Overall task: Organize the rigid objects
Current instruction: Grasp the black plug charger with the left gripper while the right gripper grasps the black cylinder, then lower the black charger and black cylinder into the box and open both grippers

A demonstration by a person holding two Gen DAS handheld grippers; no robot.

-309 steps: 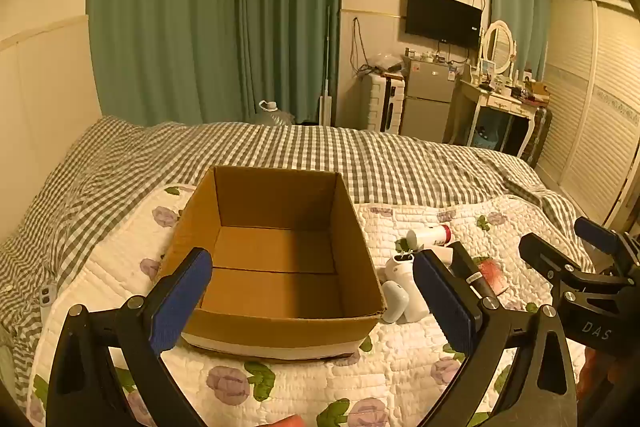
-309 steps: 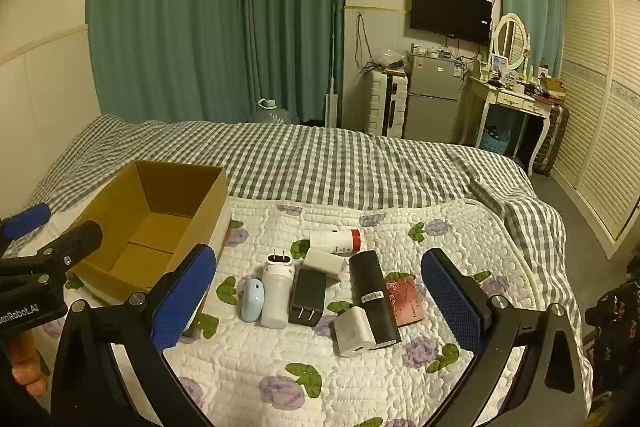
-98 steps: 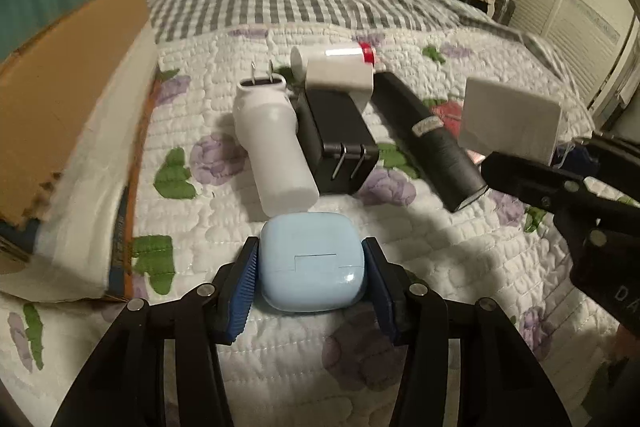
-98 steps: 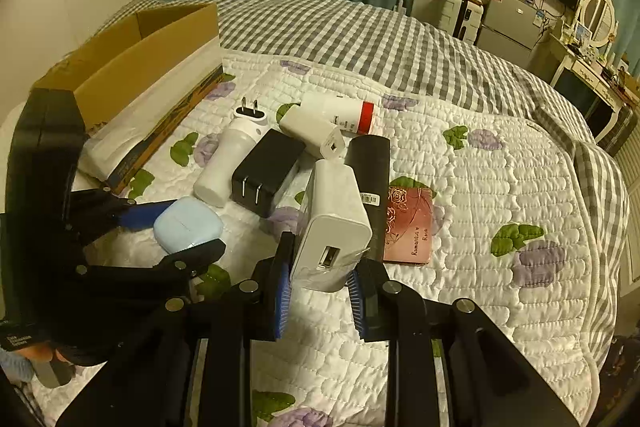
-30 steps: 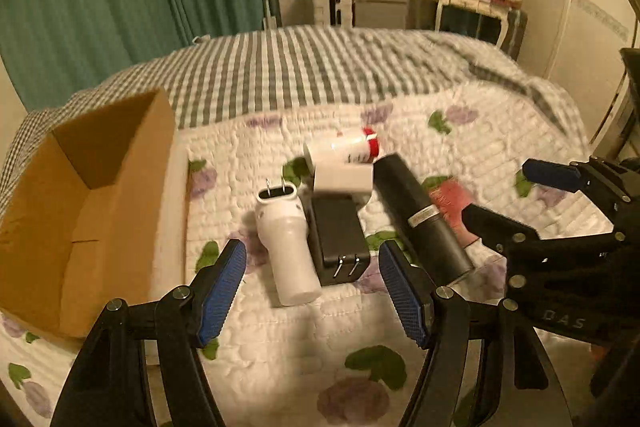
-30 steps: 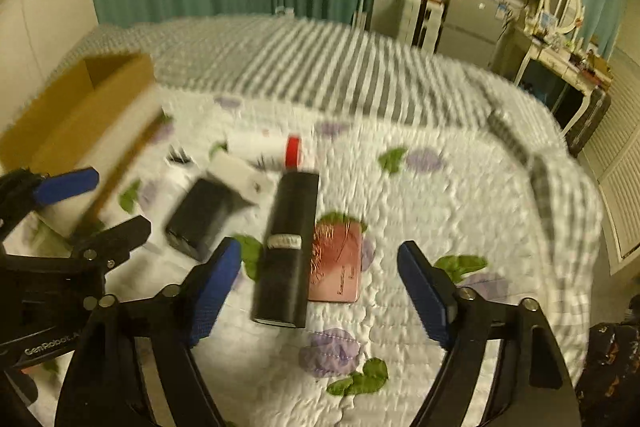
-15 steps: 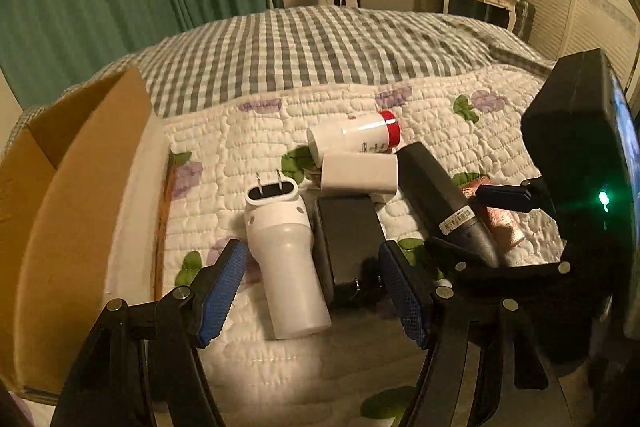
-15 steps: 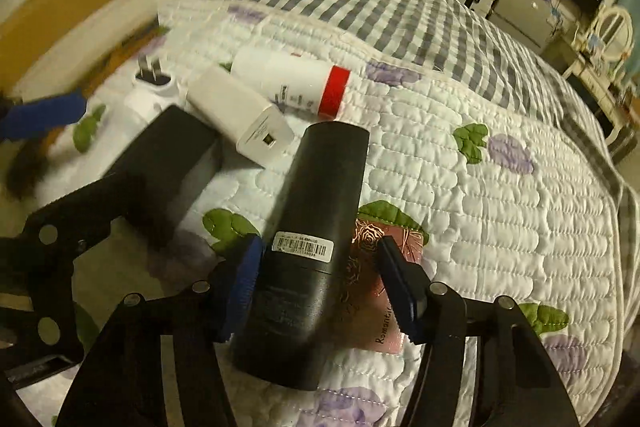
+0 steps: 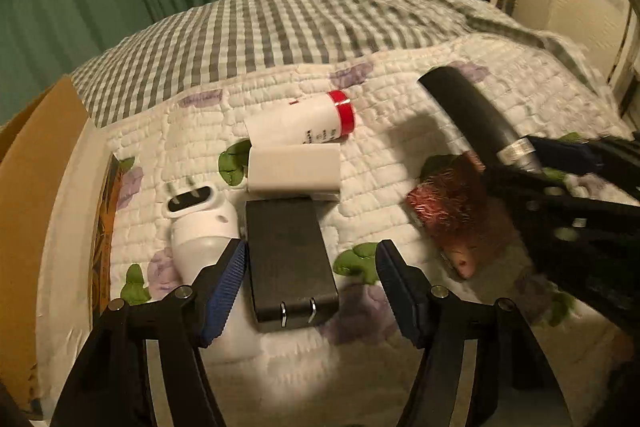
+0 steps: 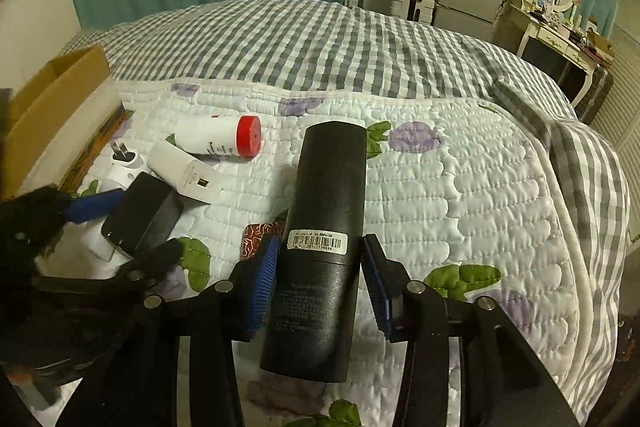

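My right gripper (image 10: pixel 320 279) is shut on a black cylinder (image 10: pixel 324 227) and holds it above the quilt; it also shows in the left wrist view (image 9: pixel 476 115). My left gripper (image 9: pixel 308 287) is open around a black charger (image 9: pixel 286 251) lying on the quilt, its jaws on either side and not touching. A white plug adapter (image 9: pixel 200 223) lies left of the charger. A white block charger (image 9: pixel 294 167) and a white bottle with a red cap (image 9: pixel 300 121) lie beyond it.
An open cardboard box (image 9: pixel 36 163) stands at the left, also in the right wrist view (image 10: pixel 52 99). A reddish card (image 9: pixel 452 211) lies on the quilt right of the charger. A checked blanket (image 10: pixel 320 39) covers the far bed.
My right gripper has closed on the black cylinder and lifted it off the quilt. My left gripper has come lower and closer, now straddling the black charger.
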